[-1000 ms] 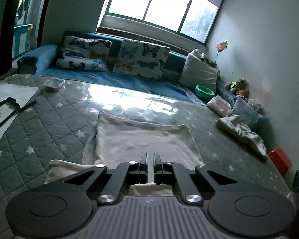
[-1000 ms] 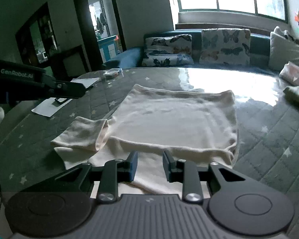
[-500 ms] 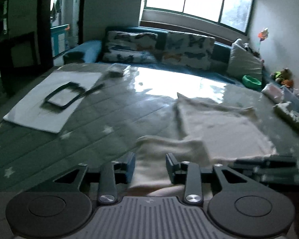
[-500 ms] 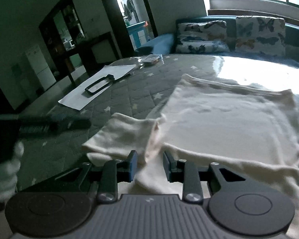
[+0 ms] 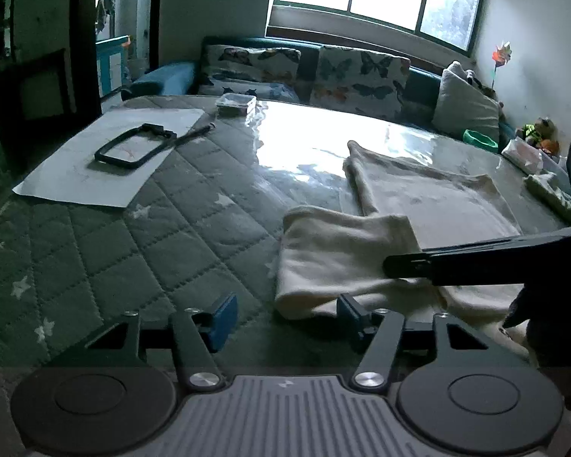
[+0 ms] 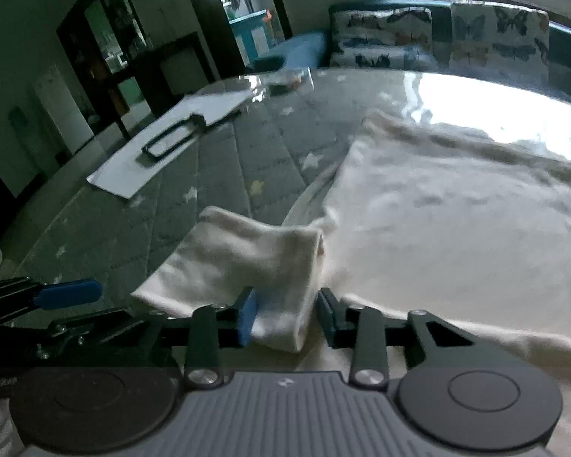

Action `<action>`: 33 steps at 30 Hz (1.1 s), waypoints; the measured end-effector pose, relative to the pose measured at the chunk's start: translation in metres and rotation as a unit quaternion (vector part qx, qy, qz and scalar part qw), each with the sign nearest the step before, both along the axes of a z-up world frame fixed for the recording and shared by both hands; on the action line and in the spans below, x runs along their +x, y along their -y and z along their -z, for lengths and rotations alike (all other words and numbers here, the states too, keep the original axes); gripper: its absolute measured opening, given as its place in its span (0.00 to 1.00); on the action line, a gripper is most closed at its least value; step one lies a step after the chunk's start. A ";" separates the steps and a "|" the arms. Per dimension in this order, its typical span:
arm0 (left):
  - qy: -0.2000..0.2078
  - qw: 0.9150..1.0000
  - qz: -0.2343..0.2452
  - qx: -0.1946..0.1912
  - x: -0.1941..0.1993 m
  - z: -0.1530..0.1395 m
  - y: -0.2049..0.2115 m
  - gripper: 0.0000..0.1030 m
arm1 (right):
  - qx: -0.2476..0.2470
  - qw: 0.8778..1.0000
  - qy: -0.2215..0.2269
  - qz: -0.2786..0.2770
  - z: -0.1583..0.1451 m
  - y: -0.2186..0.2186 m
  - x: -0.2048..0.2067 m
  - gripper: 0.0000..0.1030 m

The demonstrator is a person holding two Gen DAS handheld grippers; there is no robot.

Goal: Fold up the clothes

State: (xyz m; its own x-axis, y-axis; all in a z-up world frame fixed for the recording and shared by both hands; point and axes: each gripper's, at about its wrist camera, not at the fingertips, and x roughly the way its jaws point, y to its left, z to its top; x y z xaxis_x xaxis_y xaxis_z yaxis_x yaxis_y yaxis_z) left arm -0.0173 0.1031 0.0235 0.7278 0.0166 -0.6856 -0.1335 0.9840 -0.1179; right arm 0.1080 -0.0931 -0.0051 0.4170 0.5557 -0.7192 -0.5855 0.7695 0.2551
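Low over the quilted table (image 5: 106, 266), left gripper (image 5: 285, 318) spread wide, blue pads well apart, nothing between them; right pad just beside the near edge of the folded sleeve (image 5: 342, 255), left pad over bare quilt. Seen from the right wrist camera as a blue pad at the frame's left edge (image 6: 66, 292), apart from the cloth.

Right gripper (image 6: 287, 316) also parted, straddling the near corner of the sleeve (image 6: 247, 262); contact of pads with fabric not clear because of blur, so no firm grip shown. From the left wrist view, reaching in from the right as a dark bar (image 5: 476, 262) lying across the sleeve.

Cream garment (image 6: 456, 228) spread flat on the table to the right of the sleeve, sleeve folded back at its near left corner, resting partly on the quilt. Same garment stretching away toward the window in the left view (image 5: 430, 198).

Farther left on the table, white sheet of paper (image 5: 106, 160) with a black rectangular frame (image 5: 133, 144) lying on it. Beyond that, small clear box (image 5: 236, 103) near the table's far edge. Behind the table, butterfly-print cushions (image 5: 358, 72) on a blue sofa (image 5: 160, 76), and a grey pillow (image 5: 464, 106) toward the right. Second crumpled cloth (image 5: 548, 190) at the table's right edge.
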 end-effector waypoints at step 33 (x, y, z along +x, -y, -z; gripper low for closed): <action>-0.023 0.996 0.019 0.088 0.034 0.019 0.068 0.45 | -0.018 0.990 0.131 0.051 -0.094 0.097 -0.030 0.07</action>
